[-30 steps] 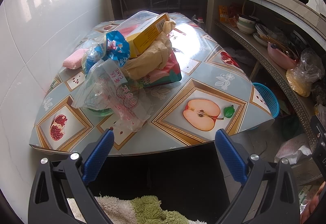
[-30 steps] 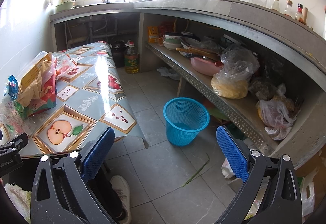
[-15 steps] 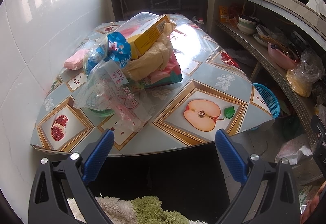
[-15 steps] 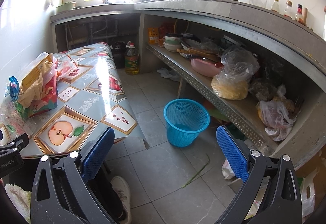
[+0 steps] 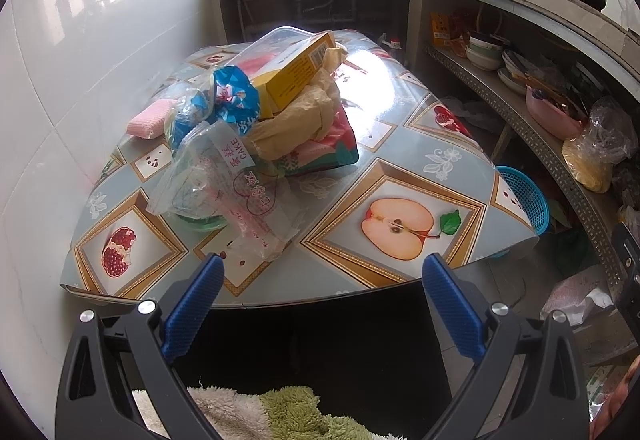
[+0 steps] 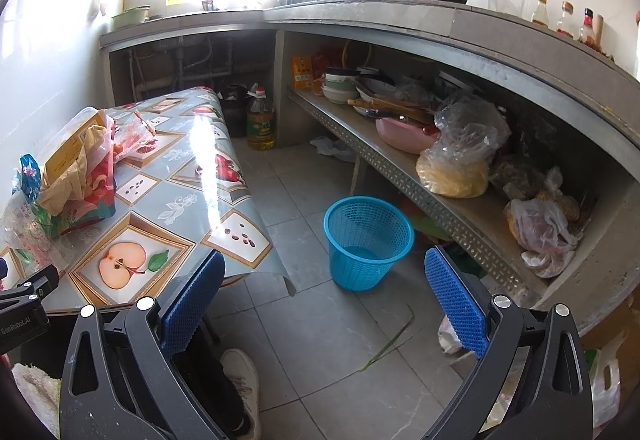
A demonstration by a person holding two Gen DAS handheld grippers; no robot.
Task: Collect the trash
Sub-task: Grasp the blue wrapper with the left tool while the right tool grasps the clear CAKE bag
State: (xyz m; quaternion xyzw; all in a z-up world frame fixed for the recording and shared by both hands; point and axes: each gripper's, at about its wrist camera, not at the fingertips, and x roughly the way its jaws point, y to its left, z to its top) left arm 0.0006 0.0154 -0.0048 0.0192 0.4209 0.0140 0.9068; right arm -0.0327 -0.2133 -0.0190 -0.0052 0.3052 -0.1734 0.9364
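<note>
Currently both tools are spread and empty, the left tool (image 5: 322,298) aimed at the wrapper pile (image 5: 248,136) heaped on the surface (image 5: 400,272) near the wall, the right tool (image 6: 320,294) facing the blue basket (image 6: 368,240) on the floor, probably the drop point.

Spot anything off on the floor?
Yes: a green stalk lies loose on the tiles, outside the empty blue basket, and a crumpled white bag sits near the shelf base.
</note>
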